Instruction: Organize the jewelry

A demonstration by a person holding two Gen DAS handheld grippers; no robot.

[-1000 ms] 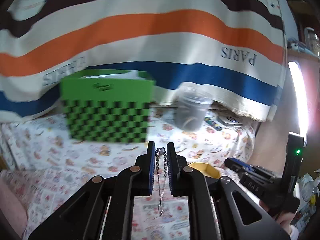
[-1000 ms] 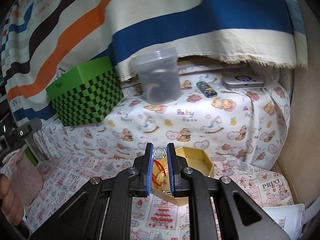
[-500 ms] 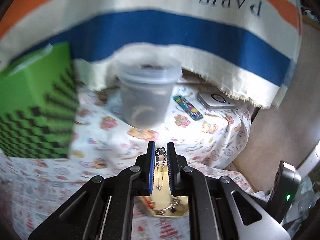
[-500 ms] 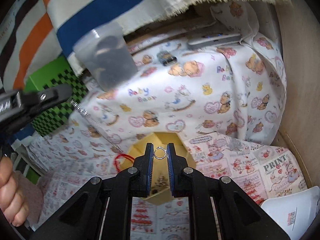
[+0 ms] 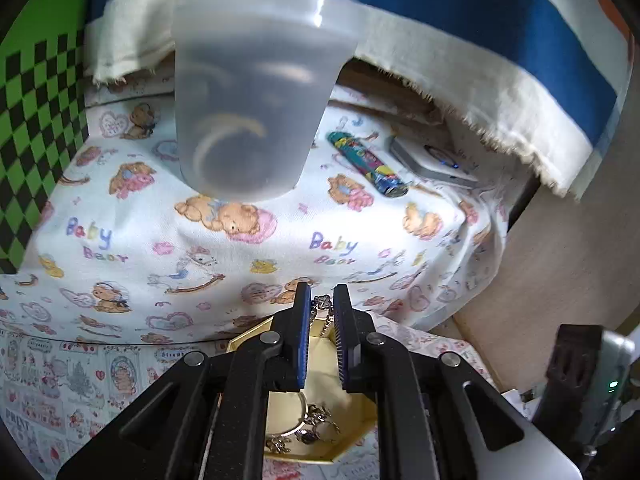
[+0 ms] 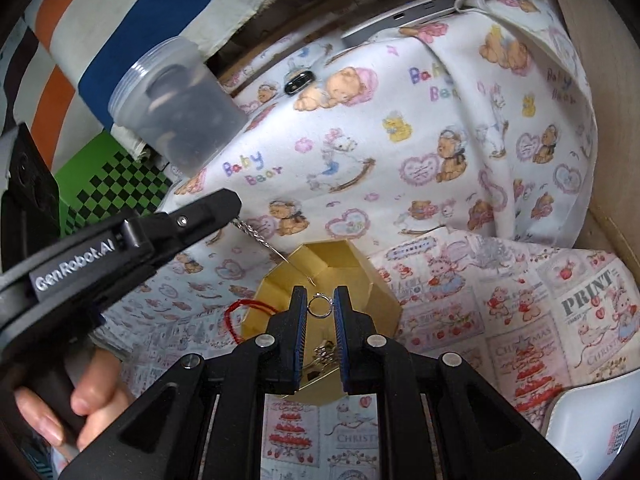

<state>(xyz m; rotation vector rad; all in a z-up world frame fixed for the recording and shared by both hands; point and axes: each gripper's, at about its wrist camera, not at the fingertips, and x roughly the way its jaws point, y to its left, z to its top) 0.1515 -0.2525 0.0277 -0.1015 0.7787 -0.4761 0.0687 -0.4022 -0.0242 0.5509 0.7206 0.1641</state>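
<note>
The left hand-held gripper is pinched narrow on a silver chain, whose top link sits between the fingertips while the rest hangs down over the gold hexagonal tray. From the right wrist view the same chain runs slantwise, its long axis pointing toward 4 o'clock from the left tool's tip down into the tray. The right hand-held gripper is clamped on a small silver ring, the hoop facing the camera, above the tray. Only the right view shows the red cord draped over the tray's 9 o'clock edge; only the left shows jewellery heaped on the tray floor clearly.
</note>
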